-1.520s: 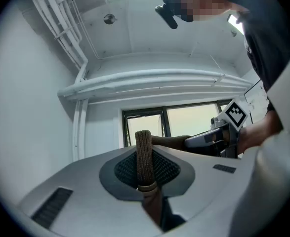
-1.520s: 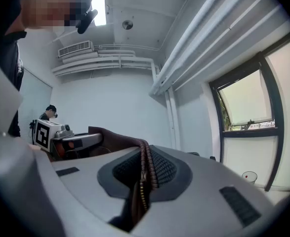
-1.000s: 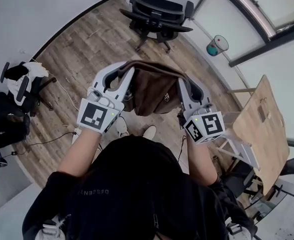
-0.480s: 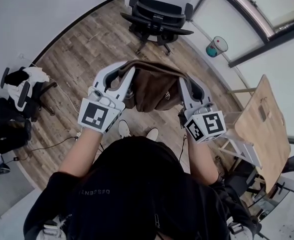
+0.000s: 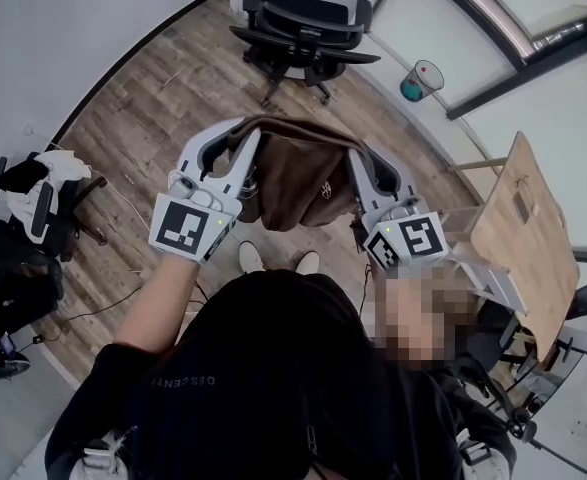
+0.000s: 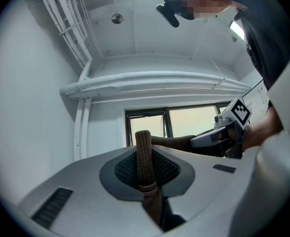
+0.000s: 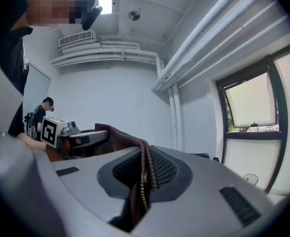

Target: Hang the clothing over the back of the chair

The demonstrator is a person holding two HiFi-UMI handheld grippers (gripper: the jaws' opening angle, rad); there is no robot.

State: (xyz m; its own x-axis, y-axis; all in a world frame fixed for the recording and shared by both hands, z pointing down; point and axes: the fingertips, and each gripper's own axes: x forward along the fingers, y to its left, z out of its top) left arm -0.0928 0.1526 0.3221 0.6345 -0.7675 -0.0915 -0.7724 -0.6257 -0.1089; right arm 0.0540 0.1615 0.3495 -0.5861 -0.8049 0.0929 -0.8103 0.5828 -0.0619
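Head view:
- Bin (image 5: 420, 80), right of the black office chair (image 5: 298, 28). It holds teal and red contents that I cannot identify.
- Brown garment (image 5: 298, 173), in the air on my side of the chair, stretched between the left gripper (image 5: 241, 143) and the right gripper (image 5: 357, 160).
- Wood floor (image 5: 173, 98), between garment and chair.
- Second chair (image 5: 35, 183), carrying white cloth, well left of the office chair.
- Wooden table (image 5: 518, 233), to the office chair's right.

Left gripper view: I see the jaws pinched narrow on the garment's ribbed hem.

Right gripper view: I see the jaws pinched narrow on its zipper edge.
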